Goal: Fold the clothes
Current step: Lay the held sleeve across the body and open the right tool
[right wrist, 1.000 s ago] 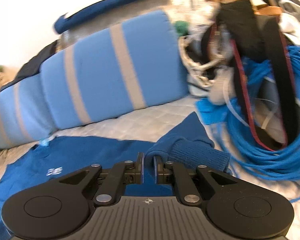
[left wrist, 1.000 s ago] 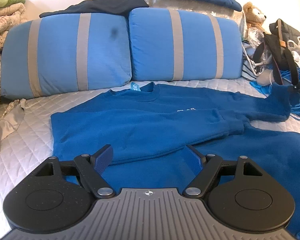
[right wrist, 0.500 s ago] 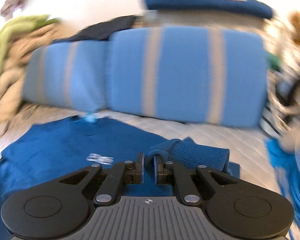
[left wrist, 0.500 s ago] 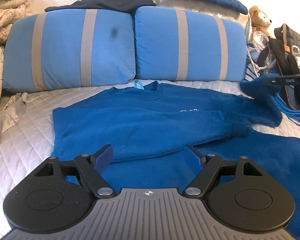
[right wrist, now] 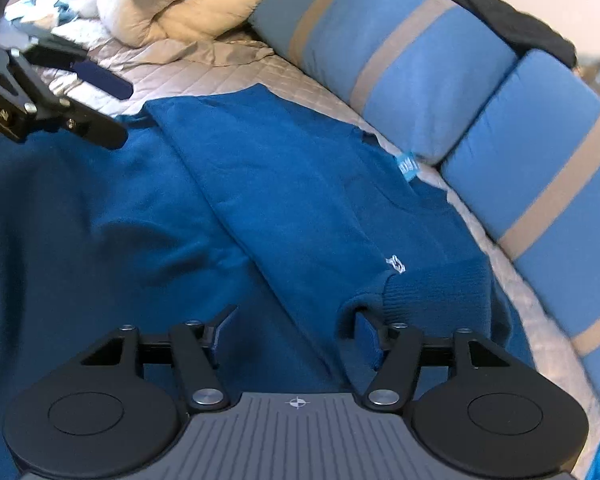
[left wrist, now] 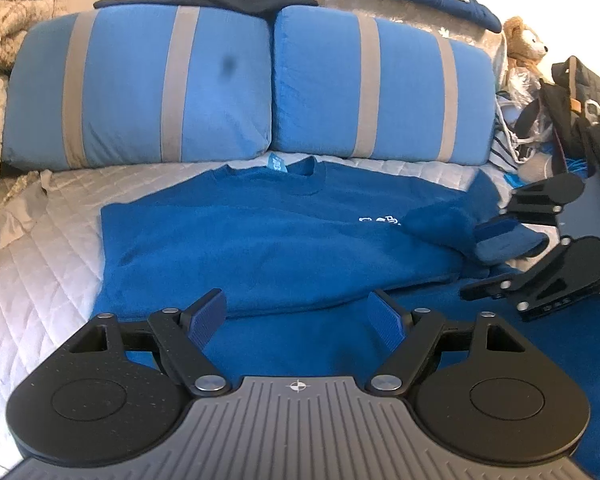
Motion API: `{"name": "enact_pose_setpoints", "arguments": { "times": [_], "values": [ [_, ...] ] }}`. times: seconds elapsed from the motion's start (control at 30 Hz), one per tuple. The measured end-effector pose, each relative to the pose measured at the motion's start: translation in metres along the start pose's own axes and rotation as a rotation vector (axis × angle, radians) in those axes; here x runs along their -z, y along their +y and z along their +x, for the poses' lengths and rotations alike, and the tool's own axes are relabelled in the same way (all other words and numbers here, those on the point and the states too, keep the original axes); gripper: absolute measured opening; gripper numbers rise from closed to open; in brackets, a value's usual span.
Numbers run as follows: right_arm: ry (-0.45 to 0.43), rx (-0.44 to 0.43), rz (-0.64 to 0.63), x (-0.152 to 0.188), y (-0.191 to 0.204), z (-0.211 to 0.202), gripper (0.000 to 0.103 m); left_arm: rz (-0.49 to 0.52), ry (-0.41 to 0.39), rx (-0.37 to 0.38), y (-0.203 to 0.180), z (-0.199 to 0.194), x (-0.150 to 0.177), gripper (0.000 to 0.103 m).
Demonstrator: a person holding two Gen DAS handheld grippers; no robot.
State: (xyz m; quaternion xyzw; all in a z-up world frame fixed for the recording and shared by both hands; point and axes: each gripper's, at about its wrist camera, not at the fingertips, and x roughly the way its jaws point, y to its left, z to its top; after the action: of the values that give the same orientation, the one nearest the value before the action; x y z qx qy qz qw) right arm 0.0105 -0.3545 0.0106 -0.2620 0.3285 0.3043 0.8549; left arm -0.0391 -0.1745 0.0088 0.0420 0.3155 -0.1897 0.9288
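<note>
From the left wrist view, the blue sweatshirt (left wrist: 260,248) lies spread on the quilted bed (left wrist: 40,248), its collar toward the two striped pillows (left wrist: 260,88), one sleeve already folded across the chest. The left gripper (left wrist: 298,316) hovers low over the hem end with its jaws wide apart and nothing between them. Off to the right, the right gripper (left wrist: 496,256) sits over the other sleeve cuff (left wrist: 500,244), which droops between its fingers. From the right wrist view, that gripper's jaws have just been opening; the ribbed cuff (right wrist: 428,292) lies against the right-hand finger but the pads no longer press on it, so I'd say the sleeve is being let go onto the chest, next to the small white logo (right wrist: 396,264). The left gripper (right wrist: 112,108) shows at the upper left, also apart. The sleeve-folding step looks about finished. Next, I reckon, both grippers need to take the hem corners and bring the bottom up toward the collar, keeping the sleeves from sliding out.
</note>
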Motion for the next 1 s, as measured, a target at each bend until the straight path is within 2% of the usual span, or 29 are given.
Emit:
{"name": "enact_pose_setpoints", "arguments": {
  "times": [0.1,0.33,0.37,0.4,0.43,0.47,0.5,0.63,0.77,0.83,0.9,1.0],
  "values": [
    [-0.003,-0.007,0.025,0.007,-0.007,-0.008,0.072,-0.01,0.004,0.008,0.001,0.0,0.0,0.078],
    [-0.022,0.051,0.029,0.002,-0.012,0.002,0.069,-0.034,0.011,0.016,0.006,0.0,0.001,0.078],
    [-0.031,0.062,0.014,0.0,-0.011,0.004,0.057,-0.038,0.013,0.016,0.006,0.0,0.001,0.078],
    [-0.031,0.081,-0.012,-0.004,-0.01,0.009,0.038,-0.038,0.015,0.017,0.005,0.0,0.0,0.078],
    [-0.03,0.1,-0.038,-0.007,-0.009,0.014,0.029,-0.039,0.016,0.017,0.005,0.001,0.0,0.078],
    [-0.029,0.119,-0.065,-0.011,-0.008,0.019,0.013,-0.04,0.017,0.017,0.005,0.001,0.0,0.078],
    [-0.024,0.107,-0.086,-0.014,-0.006,0.025,0.011,-0.041,0.017,0.016,0.005,0.001,0.0,0.078],
    [0.032,0.016,-0.196,-0.021,0.012,0.042,0.011,-0.053,0.017,0.015,0.006,0.0,0.001,0.078],
    [0.045,-0.028,-0.212,-0.02,0.019,0.039,0.014,-0.078,0.028,0.019,0.01,0.001,0.001,0.078],
    [0.033,-0.04,-0.193,-0.02,0.019,0.033,0.026,-0.086,0.043,0.022,0.012,0.002,0.0,0.078],
    [0.016,-0.025,-0.206,-0.019,0.022,0.024,0.051,-0.082,0.07,0.024,0.012,0.004,-0.004,0.078],
    [-0.025,-0.009,-0.213,-0.014,0.024,0.004,0.072,-0.061,0.125,0.029,0.011,0.006,-0.014,0.078]
  ]
}}
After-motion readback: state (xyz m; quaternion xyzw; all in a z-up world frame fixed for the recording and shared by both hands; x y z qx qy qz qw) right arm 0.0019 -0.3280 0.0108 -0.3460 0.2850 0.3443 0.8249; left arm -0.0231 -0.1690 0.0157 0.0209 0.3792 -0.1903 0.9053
